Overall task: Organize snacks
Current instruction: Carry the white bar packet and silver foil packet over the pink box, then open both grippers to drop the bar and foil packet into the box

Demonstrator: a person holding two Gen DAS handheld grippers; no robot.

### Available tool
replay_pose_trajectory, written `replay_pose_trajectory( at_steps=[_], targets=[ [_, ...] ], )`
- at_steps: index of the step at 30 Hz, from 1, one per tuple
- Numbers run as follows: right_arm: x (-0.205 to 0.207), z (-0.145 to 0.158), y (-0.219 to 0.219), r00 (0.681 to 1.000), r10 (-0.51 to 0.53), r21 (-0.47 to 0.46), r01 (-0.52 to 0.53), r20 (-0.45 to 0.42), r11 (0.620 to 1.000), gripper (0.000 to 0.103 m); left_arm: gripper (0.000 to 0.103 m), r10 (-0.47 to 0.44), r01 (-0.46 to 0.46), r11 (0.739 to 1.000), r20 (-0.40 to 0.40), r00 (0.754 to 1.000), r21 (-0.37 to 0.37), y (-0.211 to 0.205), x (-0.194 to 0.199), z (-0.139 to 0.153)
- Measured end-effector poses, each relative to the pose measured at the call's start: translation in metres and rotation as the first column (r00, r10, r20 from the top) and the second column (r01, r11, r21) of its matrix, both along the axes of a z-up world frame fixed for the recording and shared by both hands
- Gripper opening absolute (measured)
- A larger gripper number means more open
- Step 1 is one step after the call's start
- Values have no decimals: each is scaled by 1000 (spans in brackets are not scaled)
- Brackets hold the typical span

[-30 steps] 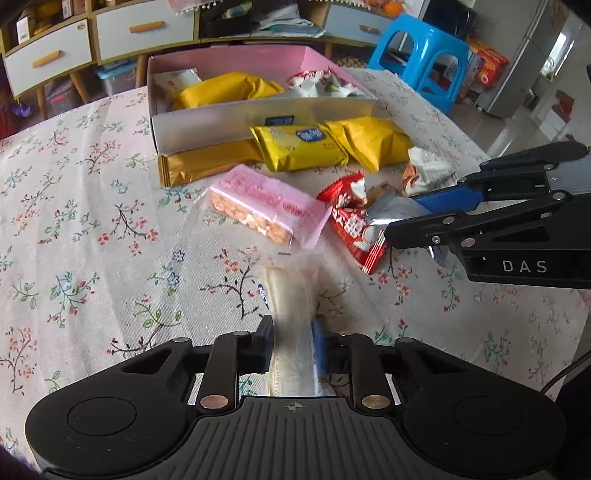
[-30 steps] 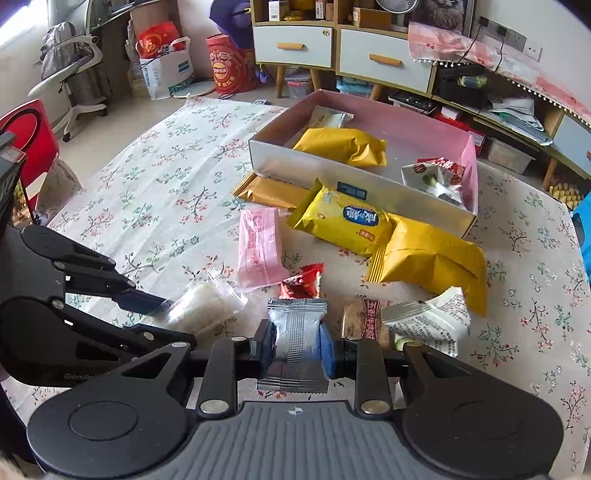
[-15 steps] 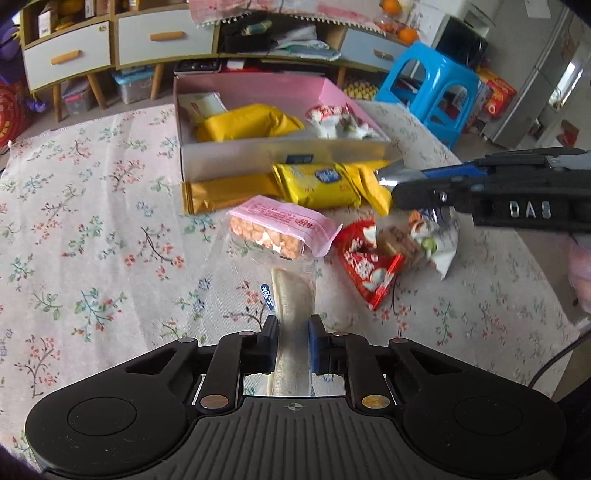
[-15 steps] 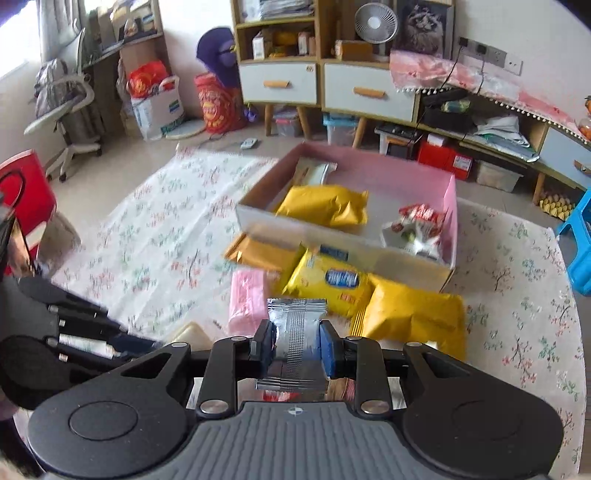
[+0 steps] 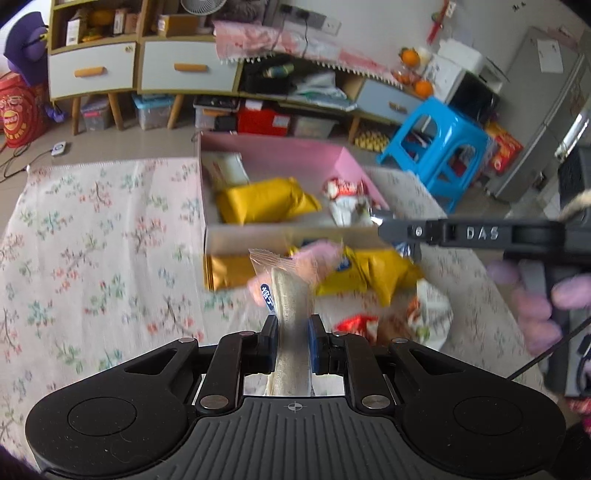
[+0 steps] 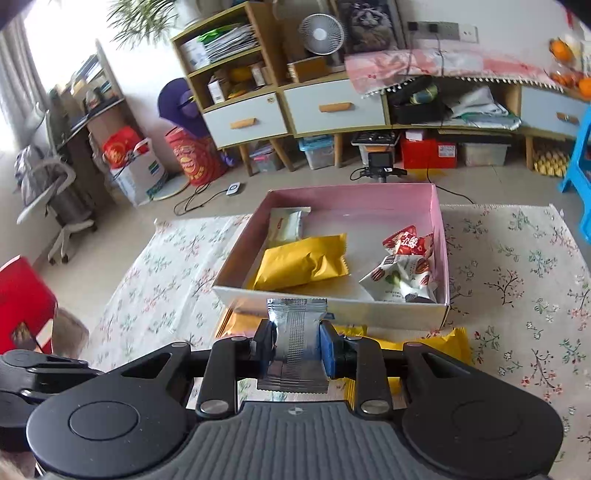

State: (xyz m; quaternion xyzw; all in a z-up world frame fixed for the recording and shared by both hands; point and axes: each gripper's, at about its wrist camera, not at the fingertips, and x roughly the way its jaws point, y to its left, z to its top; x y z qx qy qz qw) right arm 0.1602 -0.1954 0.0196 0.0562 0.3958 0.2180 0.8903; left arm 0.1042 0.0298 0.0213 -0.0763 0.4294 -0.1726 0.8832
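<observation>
Two grippers each carry one snack above the floral-cloth desk (image 6: 517, 280). Left gripper (image 5: 291, 336) has its fingers clenched on a clear crinkly plastic packet with a pale bar inside (image 5: 290, 295); right gripper (image 6: 297, 349) has its fingers grasping a flat silver foil packet with a ribbed seam (image 6: 297, 332), just before the pink-lined cardboard box (image 6: 441, 236). Four packets lie in the box: one white, one puffy yellow, one red, one white with printed nuts.

Pretty cluttered room: wooden cabinet (image 6: 295, 99) with pale drawers along the white wall, desk fan (image 6: 321, 33) on top, blue plastic stool (image 5: 439, 147) off to its right, daylight from its left.
</observation>
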Motion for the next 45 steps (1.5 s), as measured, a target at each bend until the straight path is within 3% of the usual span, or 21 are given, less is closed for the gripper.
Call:
replay_pose_trajectory(
  at_steps=[9, 20, 38, 43, 45],
  targets=[
    [31, -12, -14, 997, -65, 125, 68, -31, 990, 16, 14, 19, -20, 999, 24, 1000, 28, -1, 30, 14],
    [65, -33, -17, 991, -129, 172, 134, -40, 976, 16, 14, 72, -76, 997, 89, 993, 33, -18, 103, 8],
    [73, -50, -21, 980, -200, 102, 198, 13, 975, 18, 14, 111, -120, 991, 143, 983, 56, -54, 180, -23],
    [72, -46, -21, 980, -199, 103, 196, 15, 975, 24, 18, 120, -133, 989, 165, 979, 71, -58, 182, -26],
    [71, -44, -21, 981, -193, 98, 191, 19, 977, 33, 19, 117, -127, 990, 160, 980, 58, -56, 182, -28]
  ],
)
